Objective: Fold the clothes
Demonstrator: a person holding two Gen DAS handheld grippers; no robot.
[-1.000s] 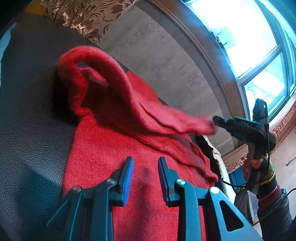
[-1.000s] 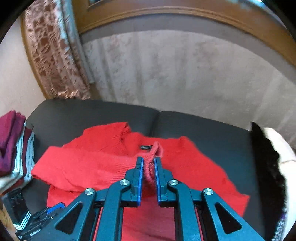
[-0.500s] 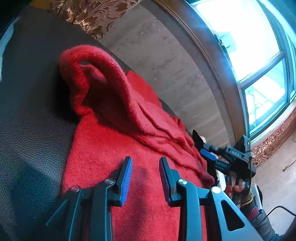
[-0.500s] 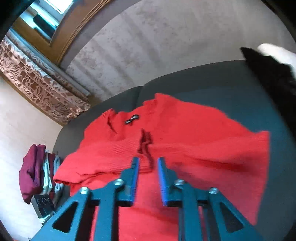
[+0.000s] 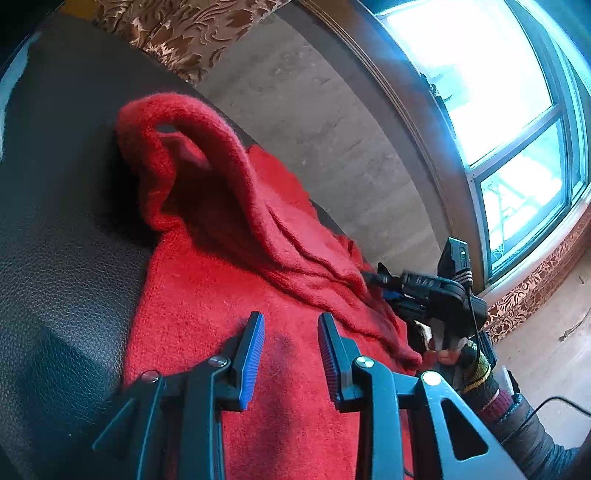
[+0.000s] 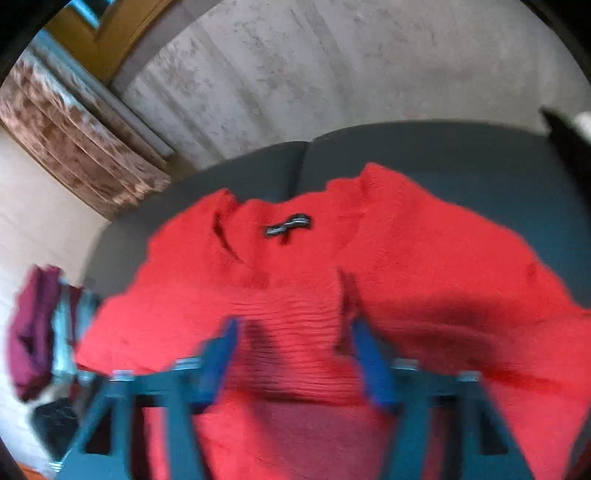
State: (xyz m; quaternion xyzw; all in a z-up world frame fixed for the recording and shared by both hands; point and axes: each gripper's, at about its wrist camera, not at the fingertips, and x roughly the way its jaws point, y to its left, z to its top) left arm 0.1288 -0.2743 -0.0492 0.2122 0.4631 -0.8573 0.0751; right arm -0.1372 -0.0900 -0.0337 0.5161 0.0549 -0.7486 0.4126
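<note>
A red knit sweater [image 6: 424, 258] lies spread on a black leather sofa [image 6: 424, 147], its collar and dark label [image 6: 290, 225] toward the sofa's back. One sleeve [image 5: 236, 192] is folded across the body, its ribbed cuff [image 6: 291, 317] resting on the sweater's middle. My right gripper [image 6: 295, 328] hovers open just over that cuff, blurred, with nothing between its fingers. In the left wrist view my left gripper [image 5: 291, 328] stands open low over the sweater's body. The right gripper [image 5: 424, 291] shows there too, at the sleeve's end, held by a hand.
A stack of folded maroon and pale clothes [image 6: 37, 332] sits at the sofa's left end. A black and white item [image 6: 569, 125] lies at the right end. A concrete wall, patterned curtain [image 5: 177, 33] and bright window [image 5: 498, 92] stand behind.
The right gripper carried the sleeve cuff down onto the sweater's body, opened and let it go. Its jaws are now wide apart. The left gripper stayed put, open.
</note>
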